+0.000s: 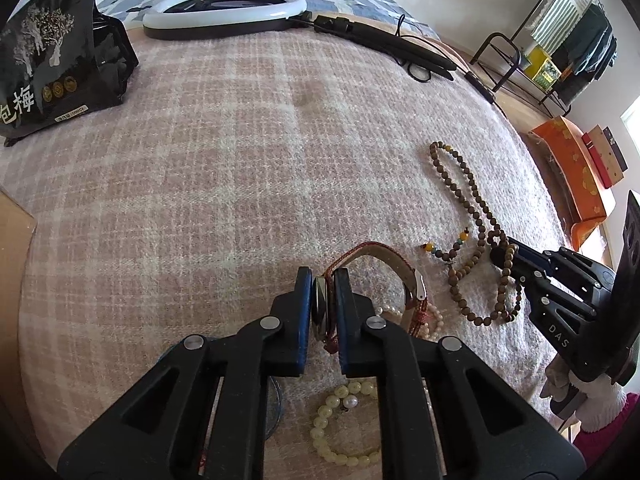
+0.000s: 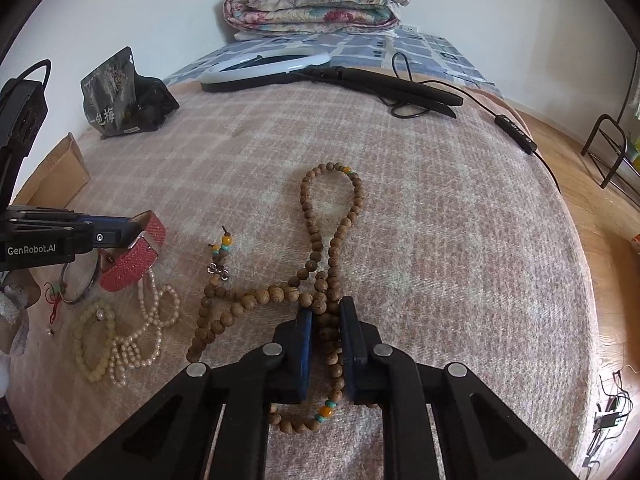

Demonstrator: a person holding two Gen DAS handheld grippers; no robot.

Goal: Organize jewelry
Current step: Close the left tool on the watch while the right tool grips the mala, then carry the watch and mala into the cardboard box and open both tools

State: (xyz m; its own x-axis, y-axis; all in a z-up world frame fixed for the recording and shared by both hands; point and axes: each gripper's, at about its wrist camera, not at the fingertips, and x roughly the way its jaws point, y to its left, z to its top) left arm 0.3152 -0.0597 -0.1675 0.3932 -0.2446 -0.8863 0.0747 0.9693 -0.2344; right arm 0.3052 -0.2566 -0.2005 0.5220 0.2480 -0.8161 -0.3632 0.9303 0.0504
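The left gripper is clamped on the watch, pinching its case edge-on, with the red strap looping free above the plaid blanket. The right gripper is closed on strands of the wooden bead necklace, most of which lies on the blanket. Risks: the thin case could twist out of the pads, and a lift could drag the loops into the pearl strands and the pale bracelet beside them.
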